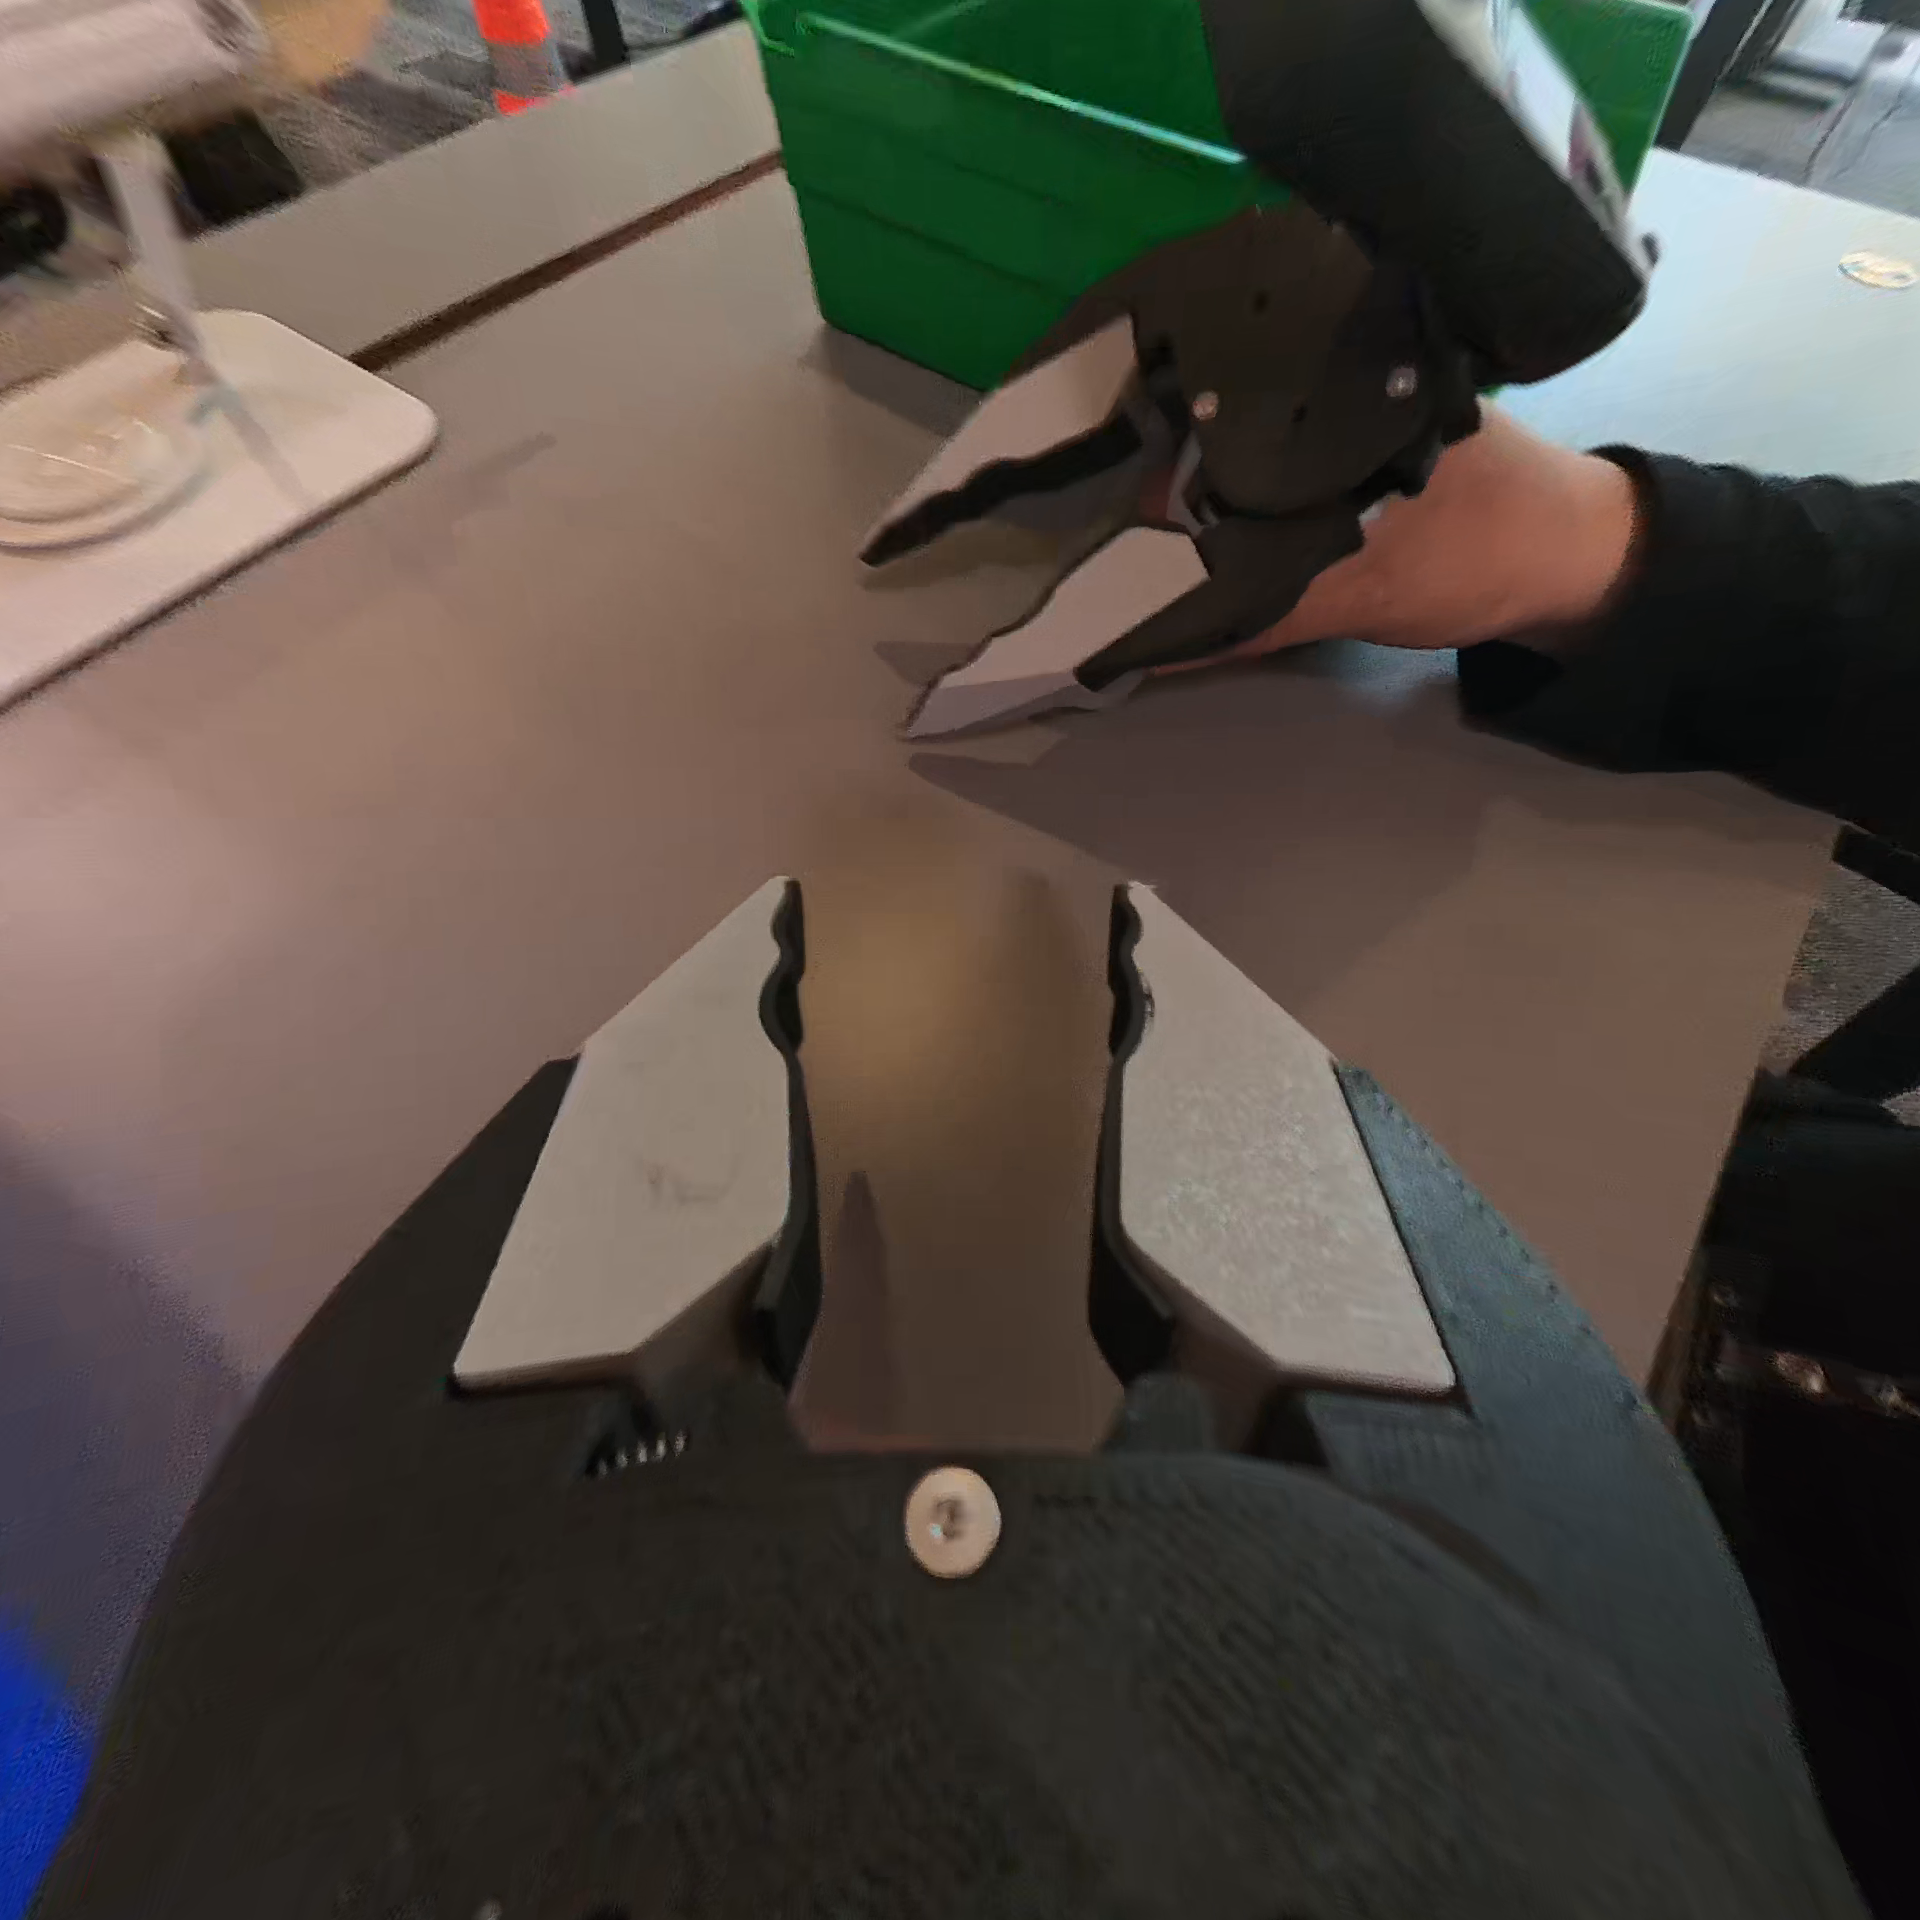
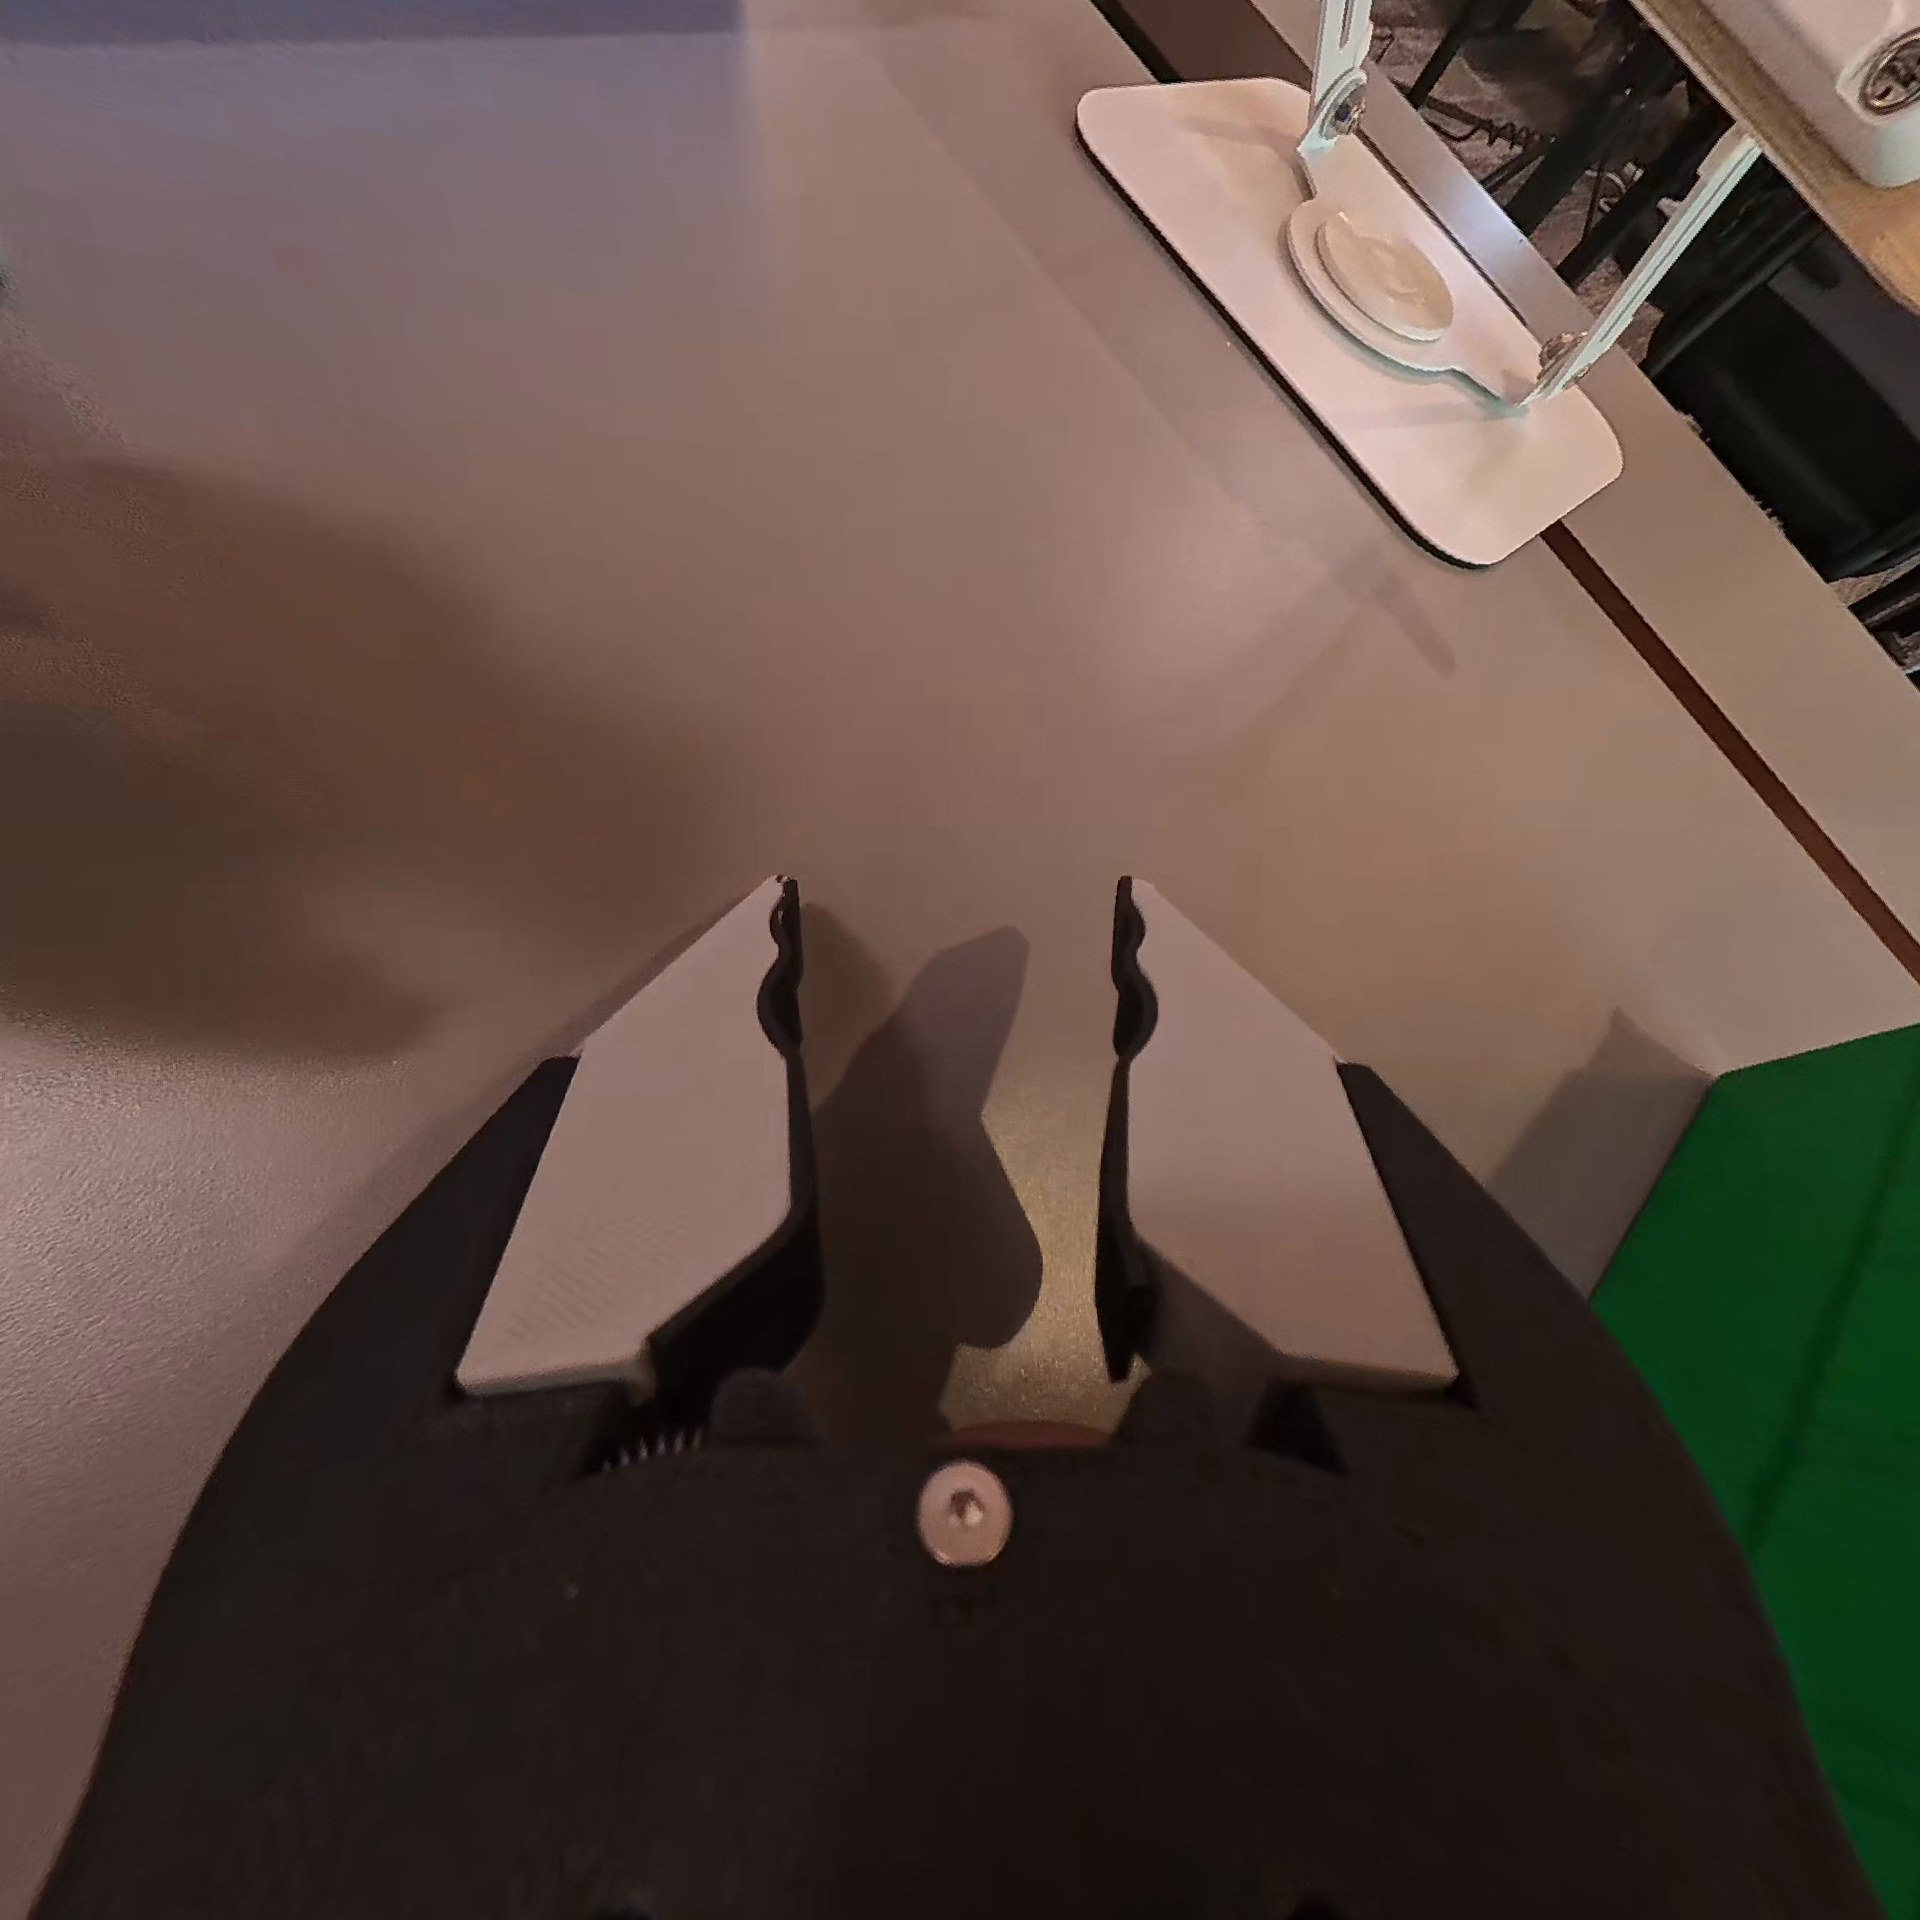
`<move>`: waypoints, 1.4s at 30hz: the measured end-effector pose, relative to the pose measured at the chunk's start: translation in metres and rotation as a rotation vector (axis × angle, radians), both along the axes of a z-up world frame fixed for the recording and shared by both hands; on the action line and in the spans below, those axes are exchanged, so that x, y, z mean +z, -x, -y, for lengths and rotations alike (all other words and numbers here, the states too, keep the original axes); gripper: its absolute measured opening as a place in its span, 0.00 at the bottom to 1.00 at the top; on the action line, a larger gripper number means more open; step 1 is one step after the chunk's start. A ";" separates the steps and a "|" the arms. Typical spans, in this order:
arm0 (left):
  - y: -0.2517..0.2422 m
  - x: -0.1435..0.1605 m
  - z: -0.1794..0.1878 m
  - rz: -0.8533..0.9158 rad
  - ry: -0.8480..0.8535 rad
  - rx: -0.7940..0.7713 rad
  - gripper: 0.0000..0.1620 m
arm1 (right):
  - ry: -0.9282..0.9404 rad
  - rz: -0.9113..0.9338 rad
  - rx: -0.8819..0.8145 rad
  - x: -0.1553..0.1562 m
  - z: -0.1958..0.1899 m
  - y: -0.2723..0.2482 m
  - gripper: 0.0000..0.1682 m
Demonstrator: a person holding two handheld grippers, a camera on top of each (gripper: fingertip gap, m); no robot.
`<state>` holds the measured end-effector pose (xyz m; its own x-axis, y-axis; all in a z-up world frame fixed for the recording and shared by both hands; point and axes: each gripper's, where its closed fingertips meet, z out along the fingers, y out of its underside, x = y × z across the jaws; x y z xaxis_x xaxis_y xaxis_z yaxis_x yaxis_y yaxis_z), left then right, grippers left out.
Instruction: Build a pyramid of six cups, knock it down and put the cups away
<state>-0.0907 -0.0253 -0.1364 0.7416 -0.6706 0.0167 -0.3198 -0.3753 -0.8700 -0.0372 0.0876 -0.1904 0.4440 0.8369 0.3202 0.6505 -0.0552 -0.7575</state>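
Note:
No cup shows in either view. My left gripper (image 1: 956,894) is open and empty, low over the grey table (image 1: 520,779). My right gripper (image 2: 956,888) is open and empty over the same table (image 2: 727,520). The right gripper also shows in the left wrist view (image 1: 894,644), held by a hand (image 1: 1475,561) in a dark sleeve, its jaws apart and its lower fingertip touching the table. A green bin (image 1: 987,208) stands just behind it; inside the bin I cannot see. Its green side also shows in the right wrist view (image 2: 1787,1351).
A white stand with a flat base (image 1: 208,457) sits at the table's far left, and it shows in the right wrist view (image 2: 1351,312) at the upper right. A seam (image 1: 561,260) runs across the table. An orange cone (image 1: 520,52) stands on the floor beyond.

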 end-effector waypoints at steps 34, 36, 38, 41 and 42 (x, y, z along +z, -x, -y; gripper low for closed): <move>0.329 0.081 -0.003 -0.334 0.029 0.475 0.01 | 0.023 0.028 0.019 -0.006 0.003 0.001 0.29; 0.331 0.086 -0.003 -0.336 0.015 0.487 0.01 | 0.022 0.027 0.020 -0.006 0.003 0.001 0.29; 0.331 0.091 -0.003 -0.330 0.001 0.489 0.01 | 0.017 0.032 0.021 -0.006 0.003 0.001 0.29; 0.333 0.098 -0.005 -0.355 -0.027 0.505 0.01 | 0.014 0.038 0.021 -0.007 0.003 0.000 0.29; 0.335 0.102 -0.005 -0.373 -0.039 0.516 0.01 | 0.014 0.037 0.020 -0.007 0.003 0.000 0.29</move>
<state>-0.4253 -0.0203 -0.0346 0.9207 -0.2206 -0.3220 -0.3903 -0.5318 -0.7515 -0.0376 0.0844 -0.1969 0.4147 0.8501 0.3246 0.6795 -0.0520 -0.7319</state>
